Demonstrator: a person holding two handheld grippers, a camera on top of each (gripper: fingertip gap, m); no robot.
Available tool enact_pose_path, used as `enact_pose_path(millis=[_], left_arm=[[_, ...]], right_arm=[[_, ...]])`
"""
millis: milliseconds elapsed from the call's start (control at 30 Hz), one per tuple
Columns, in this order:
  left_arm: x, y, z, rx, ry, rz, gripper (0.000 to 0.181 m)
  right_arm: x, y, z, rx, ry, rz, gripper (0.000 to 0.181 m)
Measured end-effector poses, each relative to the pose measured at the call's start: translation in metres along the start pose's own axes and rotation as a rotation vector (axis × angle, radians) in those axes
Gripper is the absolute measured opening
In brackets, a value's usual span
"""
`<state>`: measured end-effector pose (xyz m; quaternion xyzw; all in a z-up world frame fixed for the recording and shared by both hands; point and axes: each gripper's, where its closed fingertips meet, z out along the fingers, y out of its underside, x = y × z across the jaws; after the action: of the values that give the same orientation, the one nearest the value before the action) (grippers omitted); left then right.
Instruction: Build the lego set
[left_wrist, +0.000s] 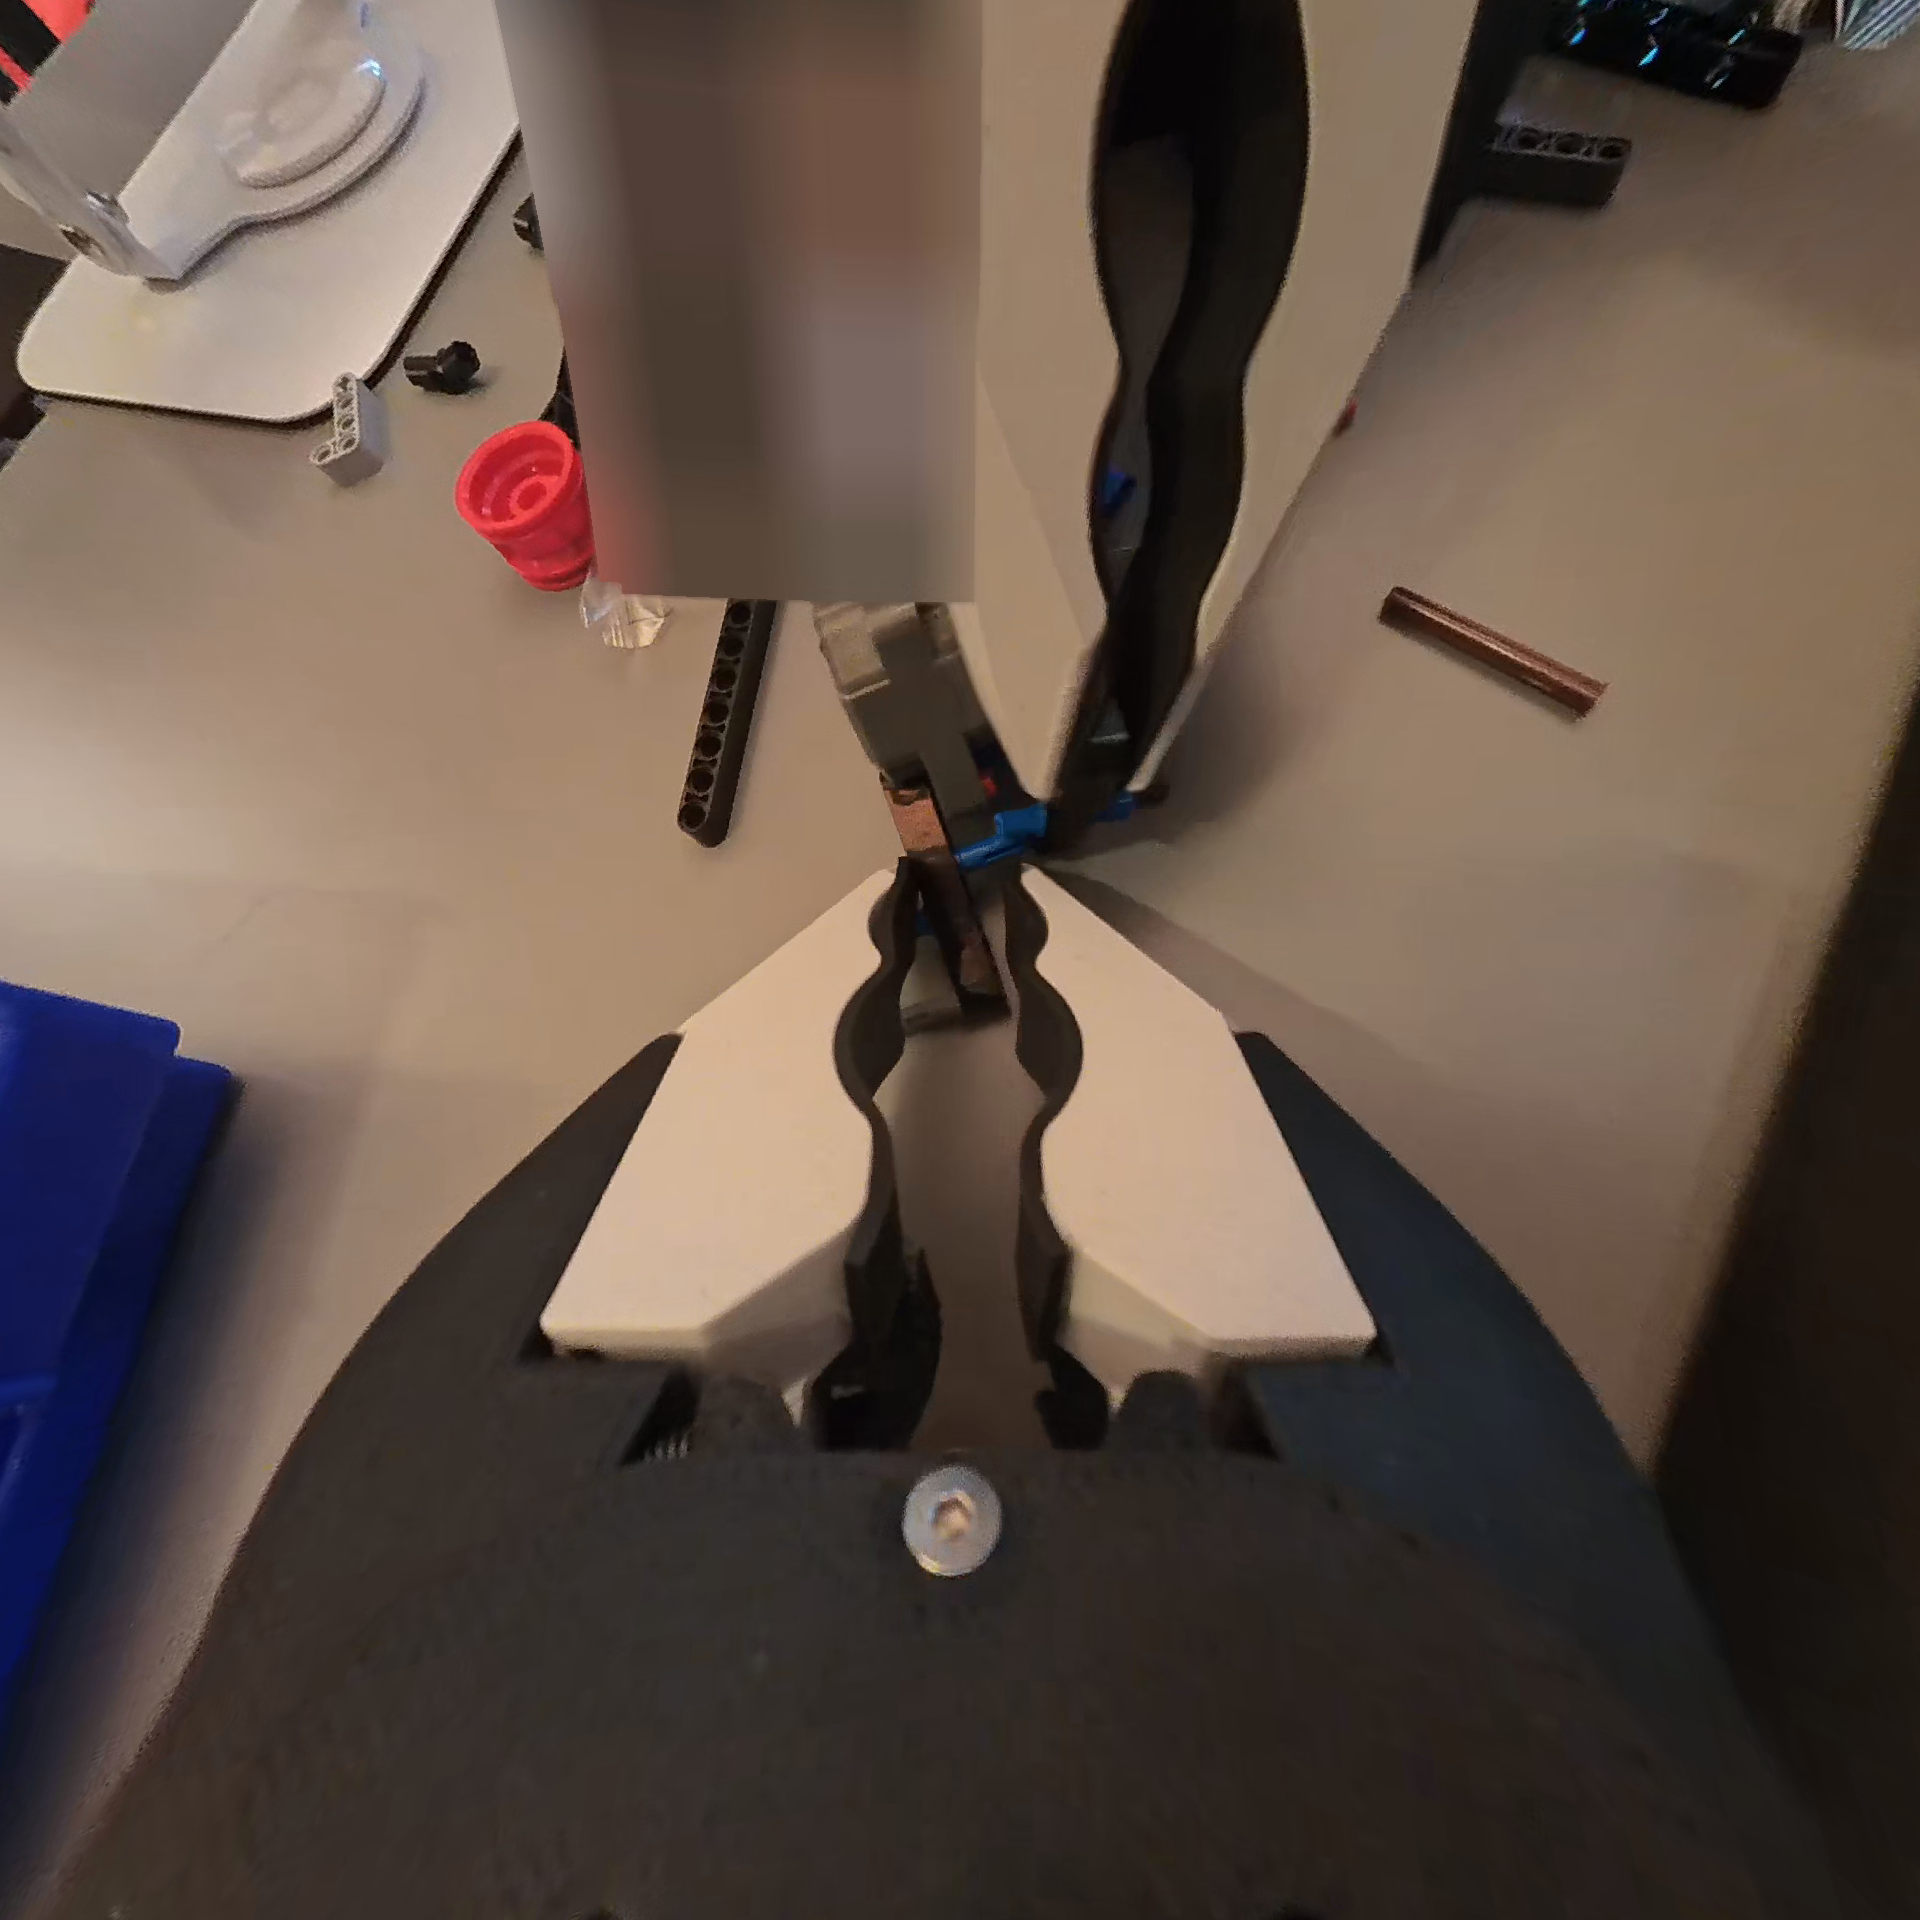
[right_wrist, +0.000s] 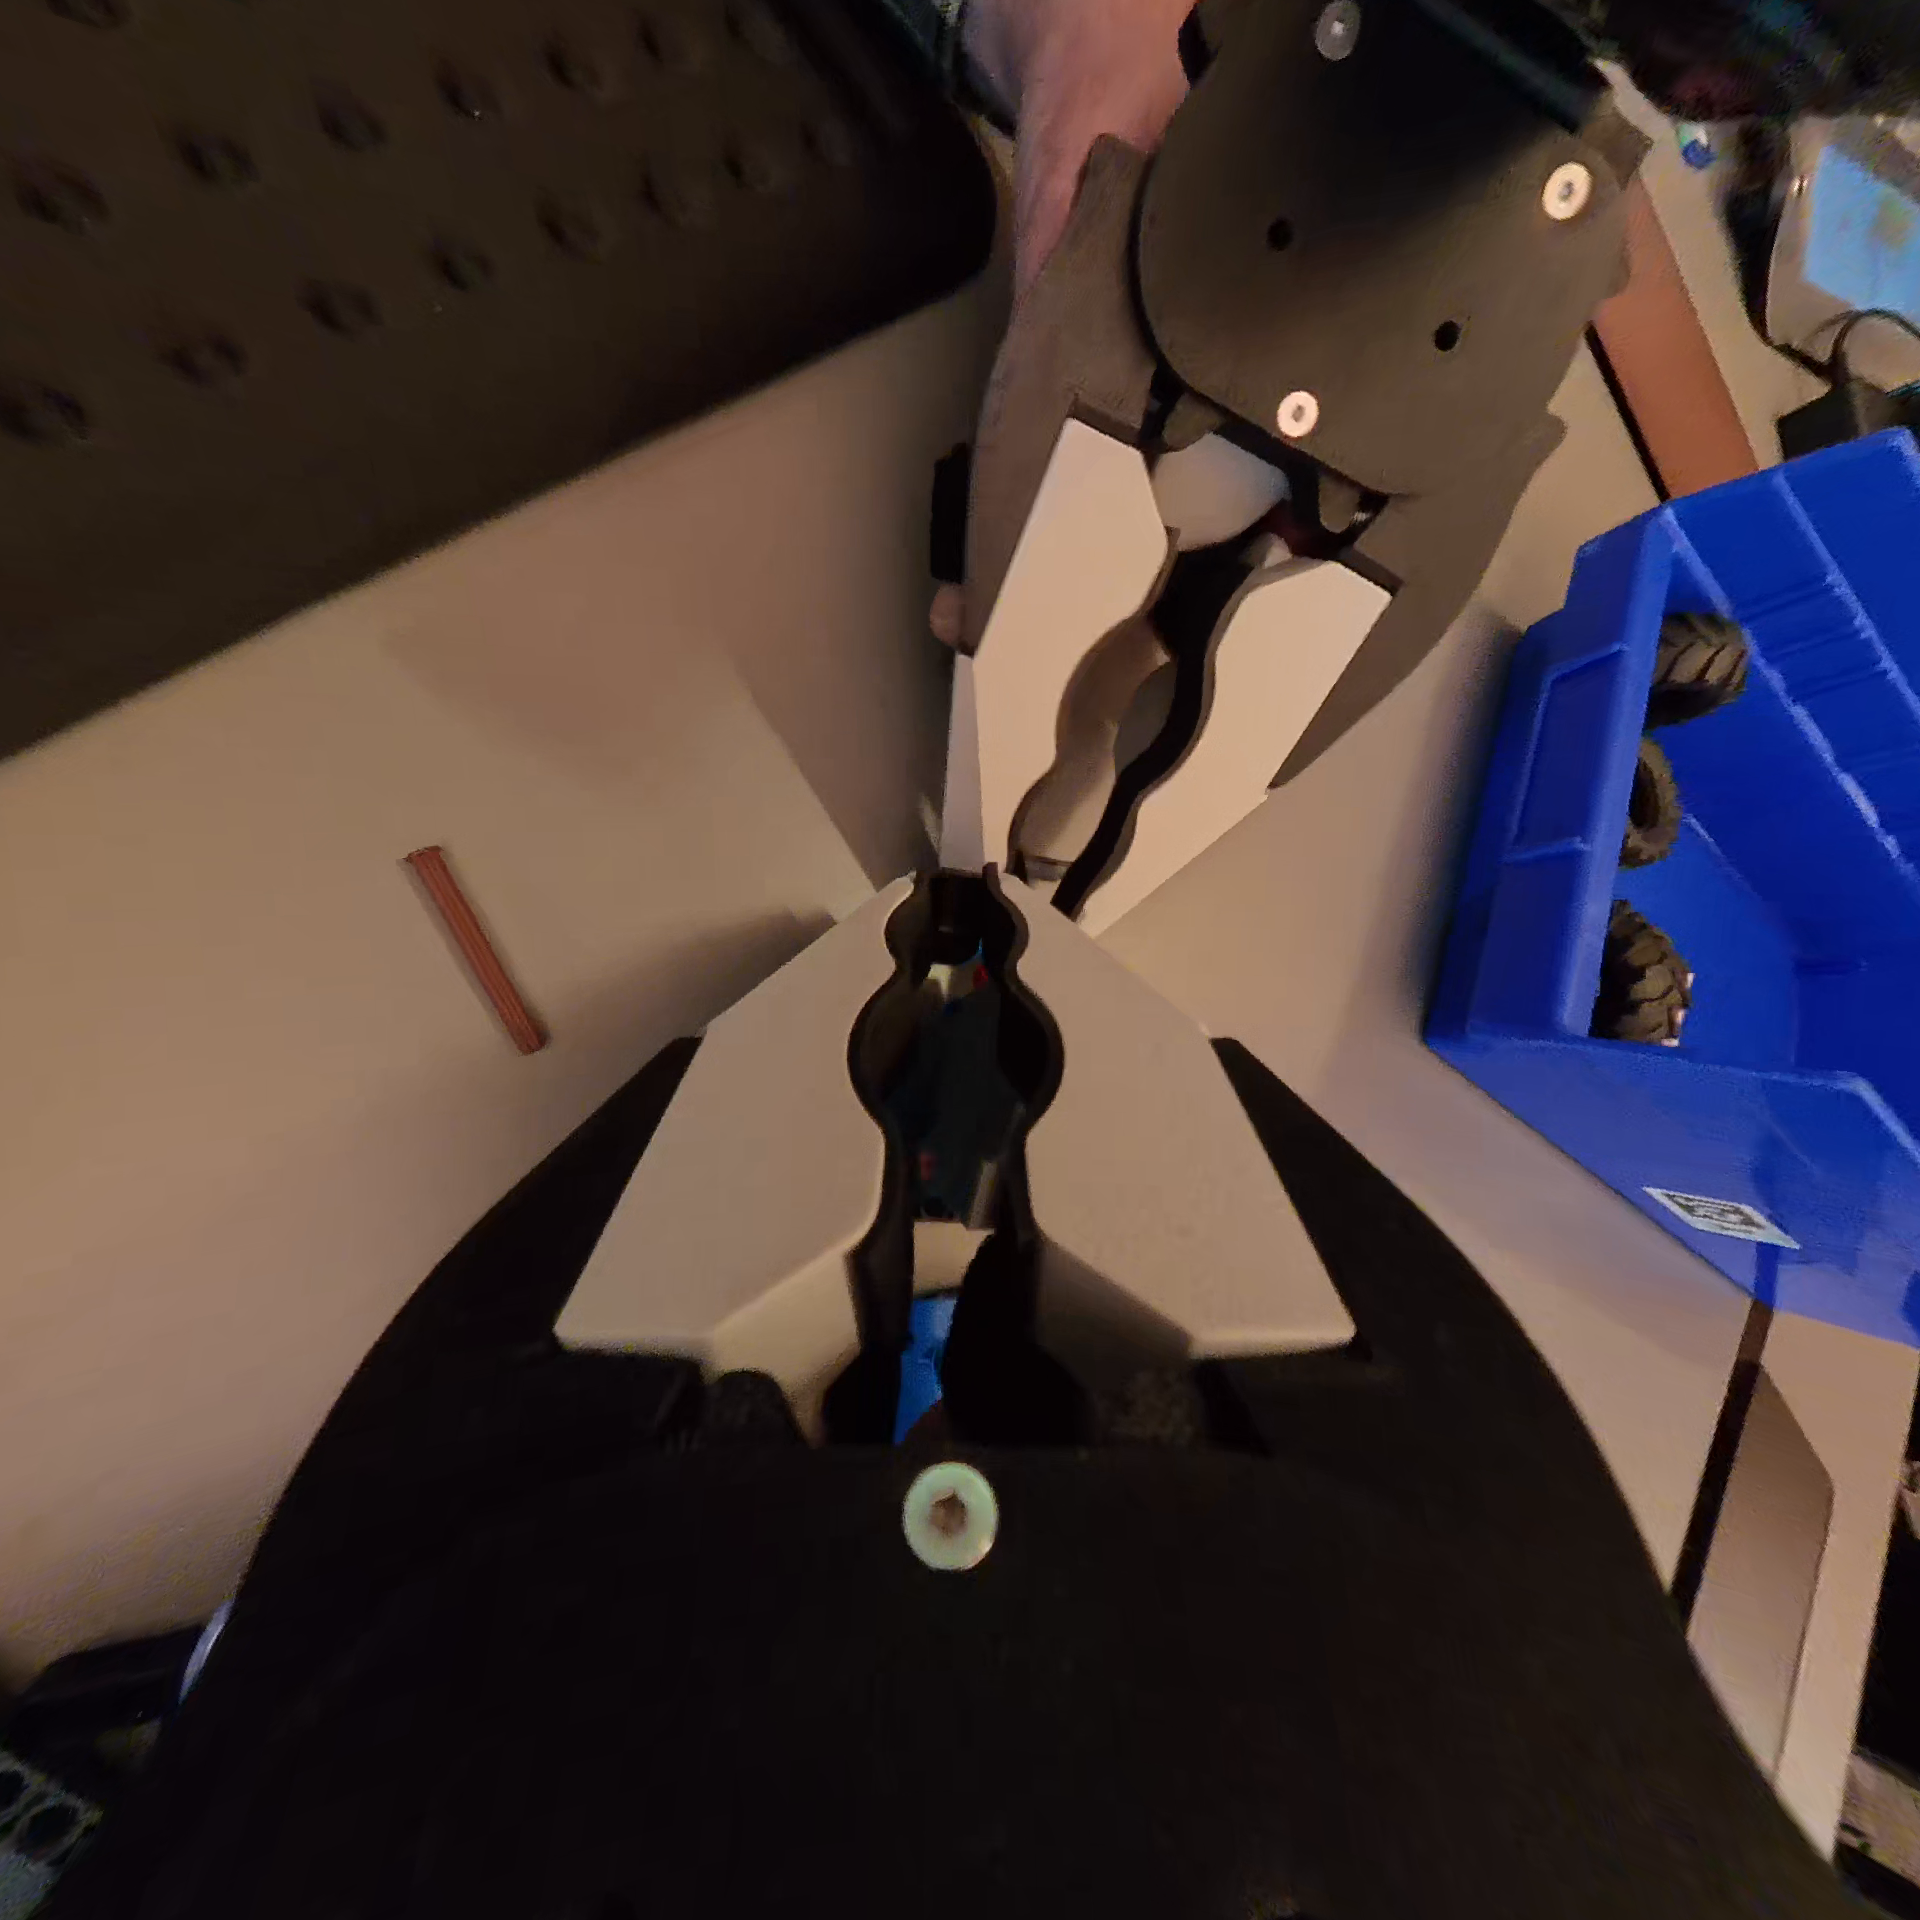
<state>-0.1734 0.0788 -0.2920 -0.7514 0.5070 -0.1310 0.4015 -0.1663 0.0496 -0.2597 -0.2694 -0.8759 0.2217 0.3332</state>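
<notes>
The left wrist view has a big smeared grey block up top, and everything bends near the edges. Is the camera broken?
No. In the left wrist view the grey block is a patch laid over afterwards; the wide lens curves the left gripper and table. In the right wrist view the light is dim and warm, the blue bin is softly blurred, and the right gripper casts shadows.

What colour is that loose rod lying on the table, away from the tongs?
Reddish-brown. The rod shows best in the right wrist view; it looks darker brown in the left wrist view.

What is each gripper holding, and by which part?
The left gripper grips the brown bar at its near end. The right gripper is closed on the grey and blue lego piece, along its body.
</notes>
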Motion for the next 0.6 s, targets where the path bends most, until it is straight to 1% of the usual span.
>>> enact_pose_path(millis=[367, 567, 600], left_arm=[[0.004, -0.001, 0.000, 0.005, 0.044, -0.012, 0.020], [0.005, -0.001, 0.000, 0.006, 0.066, -0.029, 0.027], [0.009, -0.002, 0.000, 0.007, 0.100, -0.034, 0.042]], right_arm=[[0.007, 0.002, 0.003, -0.039, -0.073, -0.028, 0.008], [0.012, 0.002, 0.005, -0.031, -0.054, -0.023, 0.009], [0.012, 0.003, 0.005, -0.027, -0.045, -0.021, 0.008]])
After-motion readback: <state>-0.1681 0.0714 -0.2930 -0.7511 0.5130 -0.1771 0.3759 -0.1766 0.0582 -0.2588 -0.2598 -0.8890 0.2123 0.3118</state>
